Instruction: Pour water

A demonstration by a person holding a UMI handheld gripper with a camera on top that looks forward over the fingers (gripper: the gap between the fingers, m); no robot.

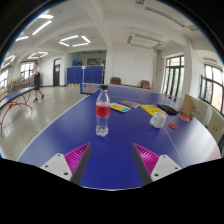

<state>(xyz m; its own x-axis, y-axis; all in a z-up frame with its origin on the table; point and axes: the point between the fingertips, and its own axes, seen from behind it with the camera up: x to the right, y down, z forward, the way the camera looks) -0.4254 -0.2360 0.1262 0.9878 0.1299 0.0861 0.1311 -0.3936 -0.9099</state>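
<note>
currently hand-held gripper (110,158) wide open, holding nothing, water bottle (102,110) upright beyond its fingers, on blue table (60,135)

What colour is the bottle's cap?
Red, on the clear bottle standing on the blue table; gripper view shows it, beyond the open gripper.

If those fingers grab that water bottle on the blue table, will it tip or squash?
The water bottle stands tall and narrow, so a push near its red cap would probably tip it. It looks like thin clear plastic, likely to dent under a squeeze. The open gripper is short of it.
</note>
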